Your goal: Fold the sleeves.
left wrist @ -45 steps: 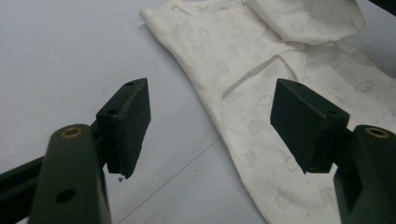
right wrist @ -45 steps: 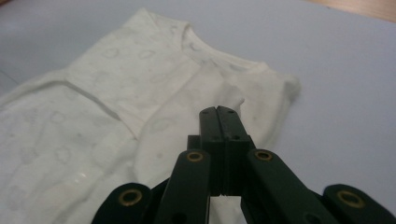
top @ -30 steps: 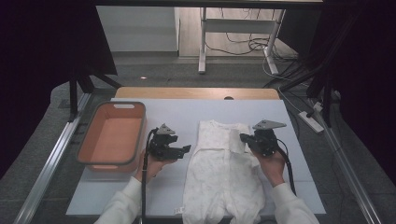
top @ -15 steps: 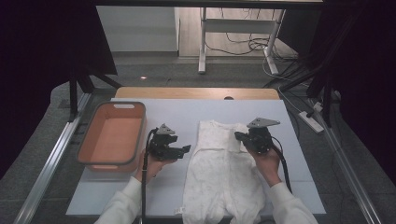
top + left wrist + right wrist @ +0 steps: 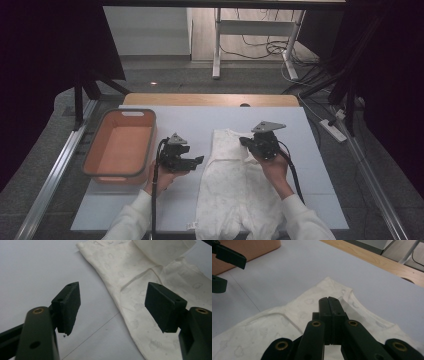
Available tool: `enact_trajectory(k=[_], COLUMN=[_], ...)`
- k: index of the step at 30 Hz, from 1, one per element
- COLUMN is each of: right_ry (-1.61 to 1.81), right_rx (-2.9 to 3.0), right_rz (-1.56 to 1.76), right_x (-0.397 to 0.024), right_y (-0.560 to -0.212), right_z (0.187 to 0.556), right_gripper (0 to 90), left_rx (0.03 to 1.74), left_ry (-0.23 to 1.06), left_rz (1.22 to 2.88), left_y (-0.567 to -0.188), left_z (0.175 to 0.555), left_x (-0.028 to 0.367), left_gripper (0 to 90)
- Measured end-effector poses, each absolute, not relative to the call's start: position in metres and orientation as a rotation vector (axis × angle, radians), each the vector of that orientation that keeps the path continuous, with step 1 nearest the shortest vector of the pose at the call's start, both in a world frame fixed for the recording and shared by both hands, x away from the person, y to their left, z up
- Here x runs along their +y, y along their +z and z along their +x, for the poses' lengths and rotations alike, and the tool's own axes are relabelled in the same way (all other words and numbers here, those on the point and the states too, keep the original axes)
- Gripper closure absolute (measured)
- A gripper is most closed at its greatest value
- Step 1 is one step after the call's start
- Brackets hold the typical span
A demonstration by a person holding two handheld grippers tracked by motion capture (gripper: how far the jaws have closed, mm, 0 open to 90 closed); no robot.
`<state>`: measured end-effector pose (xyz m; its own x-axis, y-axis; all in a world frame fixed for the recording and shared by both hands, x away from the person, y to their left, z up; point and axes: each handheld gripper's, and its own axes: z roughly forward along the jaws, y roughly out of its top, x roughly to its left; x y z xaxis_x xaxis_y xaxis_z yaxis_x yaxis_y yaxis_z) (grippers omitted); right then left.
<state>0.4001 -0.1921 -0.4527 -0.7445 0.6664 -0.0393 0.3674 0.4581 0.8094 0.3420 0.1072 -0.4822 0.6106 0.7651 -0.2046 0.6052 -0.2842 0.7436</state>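
A white patterned baby garment (image 5: 235,185) lies flat on the pale table, neck end away from me. My right gripper (image 5: 243,141) hovers over its upper right part, jaws shut; in the right gripper view the closed jaws (image 5: 328,300) seem to pinch a thin fold of the garment (image 5: 287,322) near the neckline. The left gripper view has a flap of the garment (image 5: 150,277) raised and folded over at the top. Just left of the cloth's edge my left gripper (image 5: 197,161) rests with its jaws (image 5: 112,305) wide open and nothing between them. It also appears in the right gripper view (image 5: 224,271).
An orange basket (image 5: 120,112) with a grey rim stands on the left of the table (image 5: 190,125). A wooden strip runs along the far edge. Metal rails flank the table; desk legs and cables lie on the floor beyond.
My right gripper has moved left across the garment's upper part, jaws staying shut. The left gripper has stayed in place, open.
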Motion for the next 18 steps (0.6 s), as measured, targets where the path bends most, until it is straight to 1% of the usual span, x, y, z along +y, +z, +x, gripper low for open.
enact_trajectory(k=[4, 5, 6, 7, 11, 14, 18], right_ry=[1.187, 1.195, 1.195, 1.195, 1.205, 1.203, 1.234], right_rx=[2.378, 2.379, 2.379, 2.354, 2.329, 2.324, 2.329], right_rz=[0.854, 0.848, 0.848, 0.839, 0.883, 0.906, 0.957], right_x=[-0.177, -0.175, -0.175, -0.171, -0.177, -0.186, -0.198], right_y=[-0.456, -0.457, -0.457, -0.458, -0.454, -0.451, -0.452], right_z=[0.406, 0.407, 0.407, 0.405, 0.404, 0.403, 0.404], right_gripper=[89.3, 83.8, 83.8, 66.3, 52.9, 49.1, 47.6], left_rx=[1.087, 1.086, 1.086, 1.087, 1.091, 1.088, 1.089], left_ry=[0.24, 0.242, 0.242, 0.244, 0.242, 0.243, 0.242], left_rz=[1.998, 1.997, 1.997, 1.992, 1.99, 1.99, 1.991], left_y=[-0.483, -0.483, -0.483, -0.482, -0.482, -0.482, -0.482], left_z=[0.342, 0.341, 0.341, 0.341, 0.341, 0.341, 0.341], left_x=[0.108, 0.109, 0.109, 0.109, 0.111, 0.111, 0.111], left_gripper=[29.1, 29.1, 29.1, 29.1, 29.1, 29.1, 29.1])
